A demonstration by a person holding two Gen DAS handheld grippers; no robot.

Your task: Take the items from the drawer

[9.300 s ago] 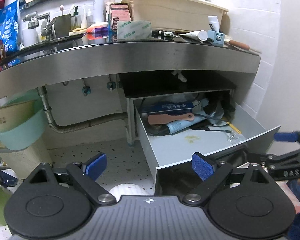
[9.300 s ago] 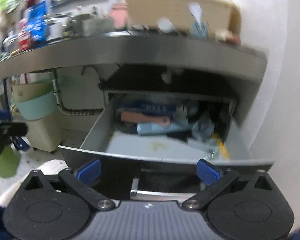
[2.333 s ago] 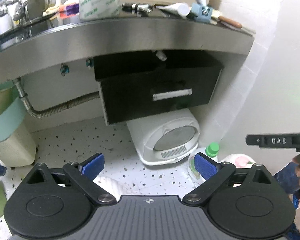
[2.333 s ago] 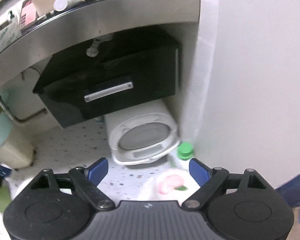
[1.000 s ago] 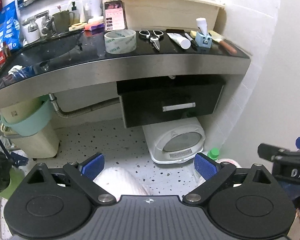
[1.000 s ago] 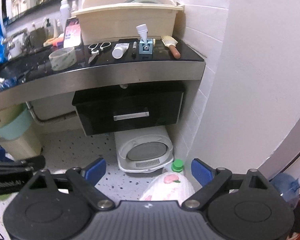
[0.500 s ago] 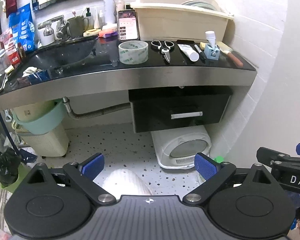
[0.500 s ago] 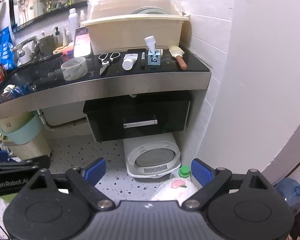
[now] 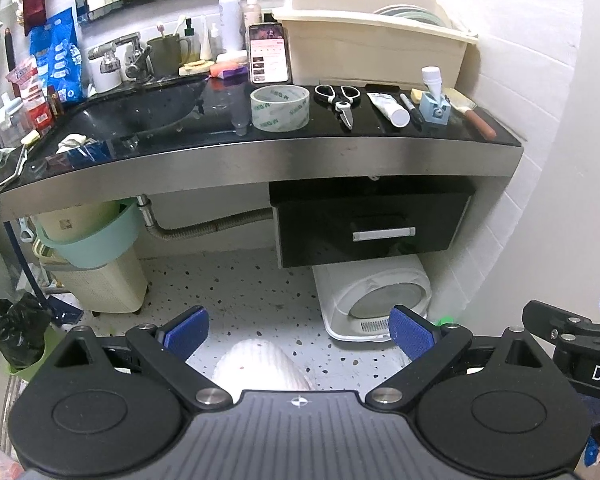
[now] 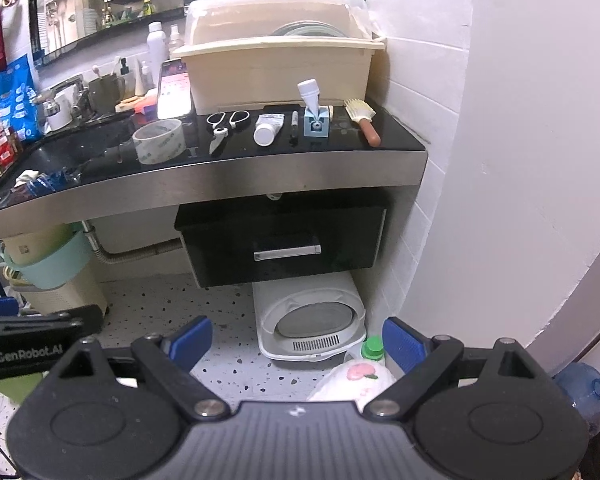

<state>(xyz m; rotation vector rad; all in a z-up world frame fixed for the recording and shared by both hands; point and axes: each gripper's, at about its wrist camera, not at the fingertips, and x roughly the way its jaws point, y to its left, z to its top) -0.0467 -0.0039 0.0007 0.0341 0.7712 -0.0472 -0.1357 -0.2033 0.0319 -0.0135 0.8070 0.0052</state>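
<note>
Drawer [image 9: 374, 228] is black and shut, under the right end of the counter [image 9: 260, 156]. Its silver handle [image 9: 383, 234] faces out. Both grippers hang back from it, above the floor, and hold nothing. Left gripper [image 9: 300, 326] has its two blue pads wide apart. Right gripper [image 10: 298, 338] is wide open too.

On the counter top, some things lie in a row. From left to right they are a tape roll [image 9: 280, 107], scissors [image 9: 338, 100], a white tube [image 9: 388, 107], a pen [image 9: 410, 106], a small blue holder with a white tip [image 9: 434, 104], and a brush [image 9: 470, 114]. Behind them stand a phone [image 9: 269, 54] and a big cream bin [image 9: 376, 50]. The sink [image 9: 140, 108] and tap [image 9: 120, 56] are at the left.

Under the drawer, on the floor, sits a white machine with a round grey face [image 9: 374, 294]. A green cap [image 10: 373, 346] shows just beside it. A teal basket [image 9: 88, 236] hangs under the sink, above a cream bin [image 9: 100, 284].
</note>
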